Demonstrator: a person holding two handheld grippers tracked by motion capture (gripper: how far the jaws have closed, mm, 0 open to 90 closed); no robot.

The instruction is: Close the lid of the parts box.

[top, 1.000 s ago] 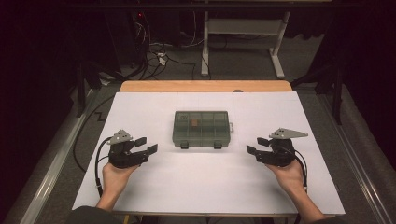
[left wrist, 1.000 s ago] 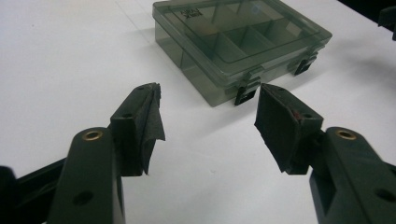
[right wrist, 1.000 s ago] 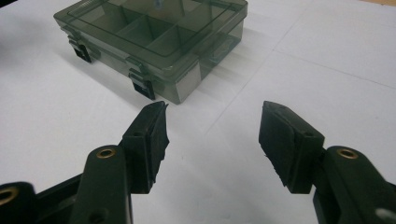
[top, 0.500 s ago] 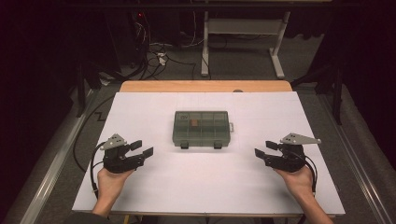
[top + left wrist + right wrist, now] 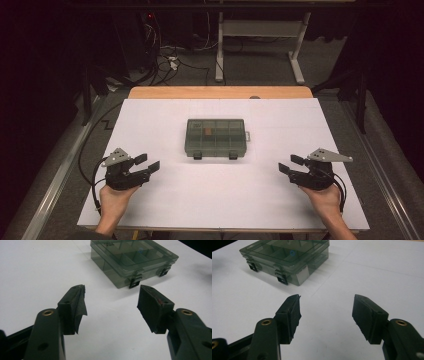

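Organizer box: a grey see-through compartment box (image 5: 215,138) is seen lying flat near the middle of the white table (image 5: 260,200), lid closed, two black latches on its near side; a small brown item is seen in one compartment.
Box relative to left gripper: the box is set well apart from the left gripper (image 5: 146,163), ahead of it and toward the table's middle; in the left gripper view the box (image 5: 132,261) is seen beyond the jaws, off to the right.
Box relative to right gripper: it is likewise well apart from the right gripper (image 5: 290,164); in the right gripper view the box (image 5: 287,258) is seen ahead and to the left.
Left gripper state: jaws are spread wide, nothing between them.
Right gripper state: jaws are spread wide, nothing held.
Change from earlier: both grippers are found farther out toward the table's sides and nearer the front edge than a second ago; the box is unmoved.
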